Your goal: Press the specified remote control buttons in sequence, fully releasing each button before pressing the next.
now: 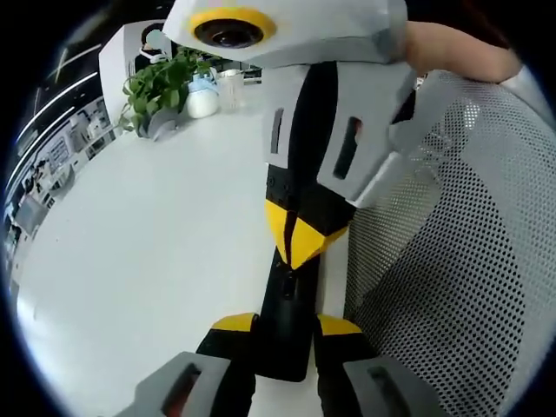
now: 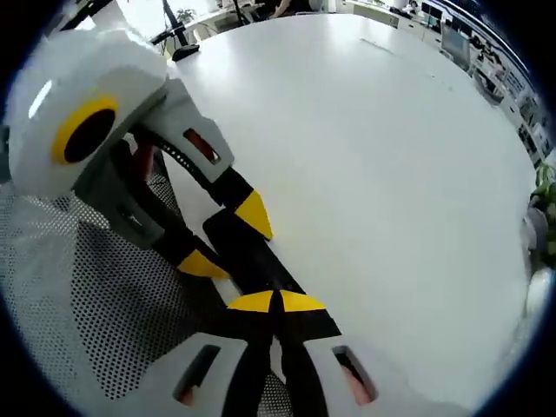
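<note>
Left gripper view shows the wide white surface (image 1: 130,261), then the slim black remote control (image 1: 287,321) lying near its edge. The left gripper (image 1: 285,334) has its fingers clamped on the remote; the right gripper (image 2: 276,304), fingers closed together, touches it. I would press straight down, then lift fully.

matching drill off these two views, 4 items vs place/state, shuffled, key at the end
Things:
1. remote control
2. right gripper
3. potted plant
4. mesh chair back

Places or states:
A. far edge of the white table
B. jaws shut, tips pressed on the remote
C. held between the left gripper's yellow-tipped jaws
D. perforated grey surface beside the table

Pairs: 1-C, 2-B, 3-A, 4-D
</note>
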